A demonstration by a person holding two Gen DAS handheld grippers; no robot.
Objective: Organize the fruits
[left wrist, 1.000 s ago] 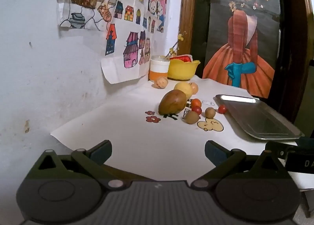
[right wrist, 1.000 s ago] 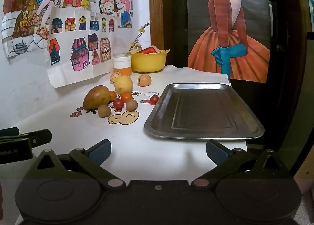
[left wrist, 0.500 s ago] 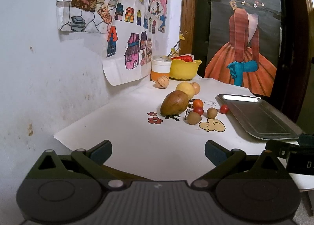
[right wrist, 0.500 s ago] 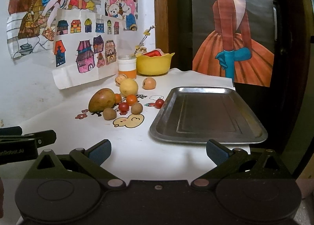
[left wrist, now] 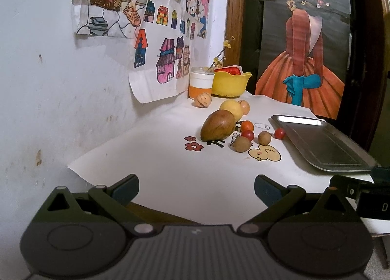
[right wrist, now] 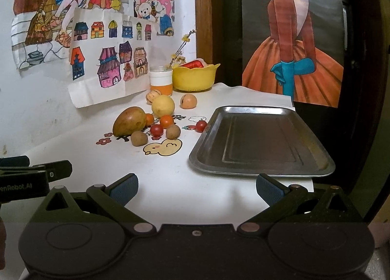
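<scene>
The left gripper (left wrist: 196,188) is being held wide open, nothing between its blue ribbed pads. The right gripper (right wrist: 196,187) is likewise being held spread apart and empty. Both are being kept above the near edge of the surface (right wrist: 170,189), which is being covered by a smooth white sheet printed with small cartoon motifs.

The fruits are being shown clustered at 11 o'clock from the right gripper, well apart from both grippers. A large egg-shaped mango (right wrist: 129,121), mottled brown-yellow and smooth, is lying at the left of the cluster. A round pale-yellow fruit (right wrist: 163,105) is sitting behind it. Two matte brown round fruits (right wrist: 139,138) (right wrist: 173,132) are lying nearest the camera, with glossy red and orange tomatoes (right wrist: 156,130) (right wrist: 166,121) between them and the yellow fruit. One red tomato (right wrist: 201,125) is lying just beside the tray's left rim.

The rectangular metal tray (right wrist: 316,170), brushed, with rounded corners and a raised lip, is being shown empty at 1 o'clock. A glossy yellow bowl (right wrist: 195,78) and a white-and-orange cylindrical cup (right wrist: 160,82) are standing at the rear.
</scene>
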